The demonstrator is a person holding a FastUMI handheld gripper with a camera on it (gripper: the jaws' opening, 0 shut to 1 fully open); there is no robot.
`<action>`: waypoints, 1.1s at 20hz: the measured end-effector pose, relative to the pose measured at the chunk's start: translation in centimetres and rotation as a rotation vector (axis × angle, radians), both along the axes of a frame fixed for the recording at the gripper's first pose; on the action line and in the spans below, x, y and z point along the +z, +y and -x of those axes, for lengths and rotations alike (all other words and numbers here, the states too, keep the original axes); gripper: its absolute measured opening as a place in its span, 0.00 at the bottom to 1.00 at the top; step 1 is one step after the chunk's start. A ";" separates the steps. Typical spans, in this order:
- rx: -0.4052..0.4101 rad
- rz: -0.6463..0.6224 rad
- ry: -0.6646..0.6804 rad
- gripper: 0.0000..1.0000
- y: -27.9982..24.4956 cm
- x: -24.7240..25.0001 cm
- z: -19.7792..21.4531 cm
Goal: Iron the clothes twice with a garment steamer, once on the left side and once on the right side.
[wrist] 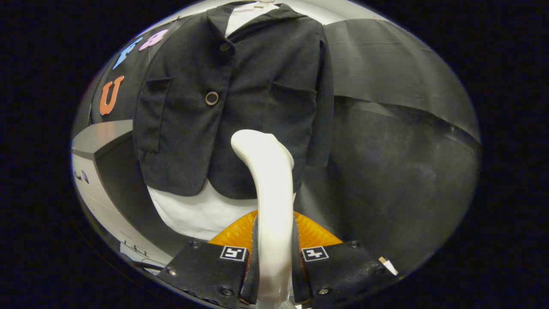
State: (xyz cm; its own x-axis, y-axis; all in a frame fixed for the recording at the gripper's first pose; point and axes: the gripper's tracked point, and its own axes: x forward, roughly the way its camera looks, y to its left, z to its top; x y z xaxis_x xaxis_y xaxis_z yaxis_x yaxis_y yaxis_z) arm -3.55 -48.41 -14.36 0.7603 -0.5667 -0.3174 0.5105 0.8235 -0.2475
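The claw (274, 257) was pinching the white garment steamer (268, 189) by its handle, both fingers pressed on it. The handle looked rigid and smooth, likely slippery, so a firm low grip suited it. The dark jacket (231, 98), soft and limp, hung just beyond the steamer's head.

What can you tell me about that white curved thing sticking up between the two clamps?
It is the garment steamer, glossy cream-white and smooth like plastic. Its slim handle stands upright between the fingers of the gripper, which press on it from both sides. It rises and bends forward into a rounded head that points at the lower front of the black jacket. Whether the head touches the cloth cannot be told.
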 end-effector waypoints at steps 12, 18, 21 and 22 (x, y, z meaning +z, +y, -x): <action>0.027 -0.042 0.094 0.34 -0.6 -5.8 2.4; -0.016 -0.031 -0.006 0.34 3.3 -2.1 7.0; -0.028 -0.012 -0.071 0.34 6.9 0.7 10.2; -0.028 0.001 -0.090 0.34 8.4 1.5 11.3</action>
